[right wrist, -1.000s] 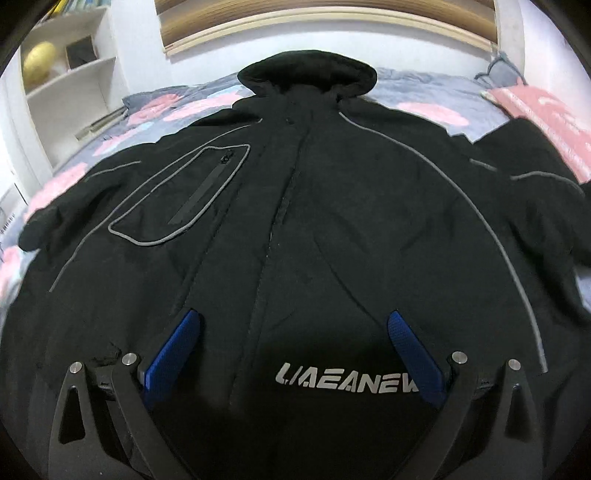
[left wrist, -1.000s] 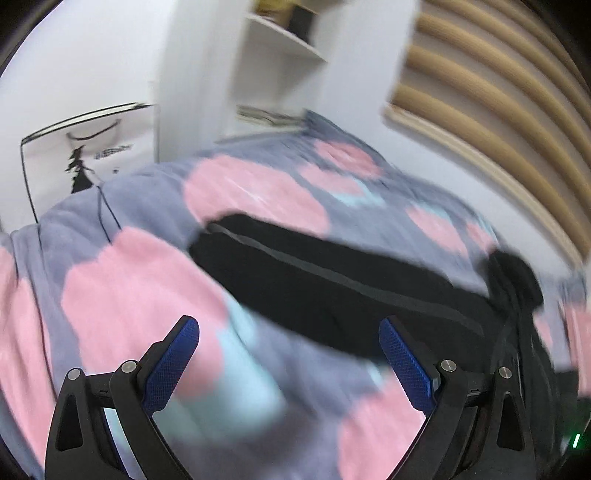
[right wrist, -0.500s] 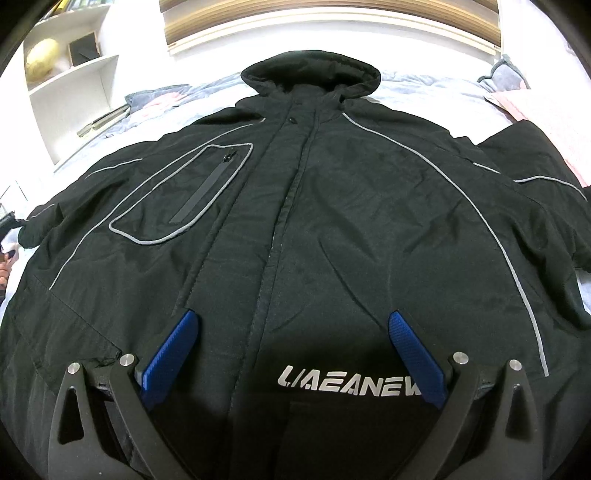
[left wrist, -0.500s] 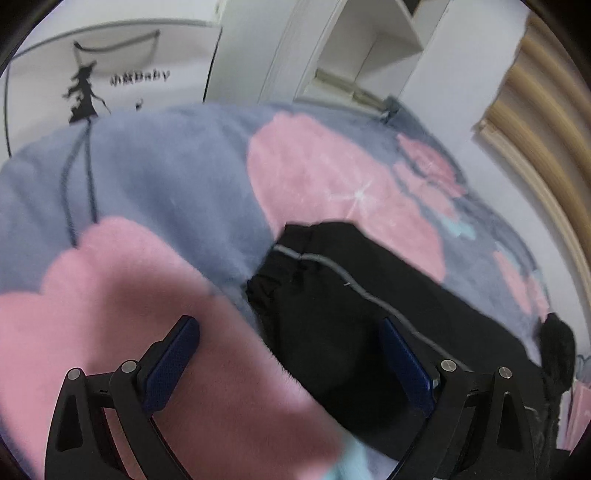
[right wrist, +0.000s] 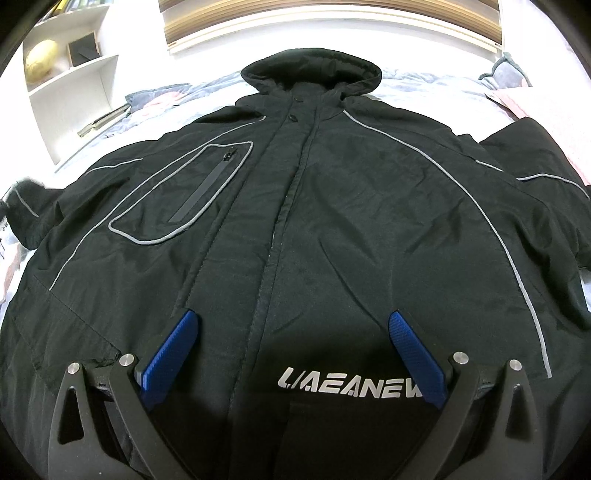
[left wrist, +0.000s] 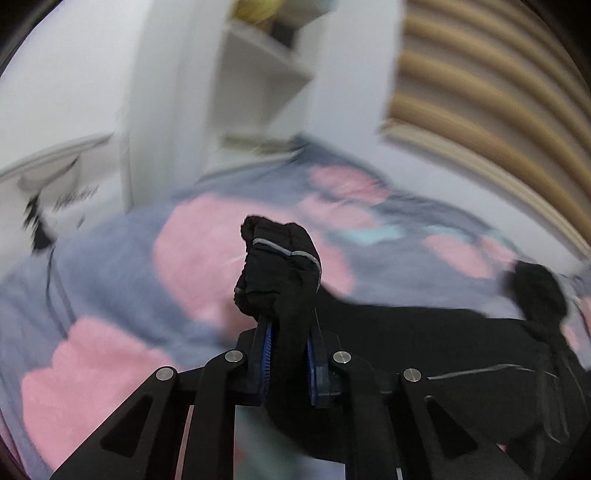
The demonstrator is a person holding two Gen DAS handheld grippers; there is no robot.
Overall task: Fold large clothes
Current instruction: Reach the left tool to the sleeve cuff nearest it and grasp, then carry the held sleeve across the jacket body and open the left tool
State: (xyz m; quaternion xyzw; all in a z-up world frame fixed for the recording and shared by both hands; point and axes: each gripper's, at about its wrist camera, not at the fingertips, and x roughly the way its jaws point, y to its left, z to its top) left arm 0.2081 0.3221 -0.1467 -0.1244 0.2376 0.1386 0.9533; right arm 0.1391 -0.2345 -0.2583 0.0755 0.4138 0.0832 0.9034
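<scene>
A large black hooded jacket (right wrist: 332, 221) with grey piping lies face up on the bed, hood at the far end. In the left wrist view its left sleeve cuff (left wrist: 279, 269) stands bunched up between the blue pads, and my left gripper (left wrist: 290, 332) is shut on it, lifted off the blanket. The sleeve trails right toward the jacket body (left wrist: 424, 339). My right gripper (right wrist: 291, 332) hovers open over the jacket's lower front, just above the white logo (right wrist: 351, 386), with nothing pinched between its fingers.
A grey blanket with pink patches (left wrist: 110, 350) covers the bed. White shelves (left wrist: 258, 92) stand beyond the bed's far left corner, seen also as shelves (right wrist: 70, 74) in the right wrist view. A slatted wooden headboard (right wrist: 332, 18) runs along the back. A pink pillow (right wrist: 524, 107) lies far right.
The left gripper moved onto the sleeve cuff, closed on it and raised it from the blanket. The sleeve end shifted slightly in the right wrist view; the right gripper stayed put.
</scene>
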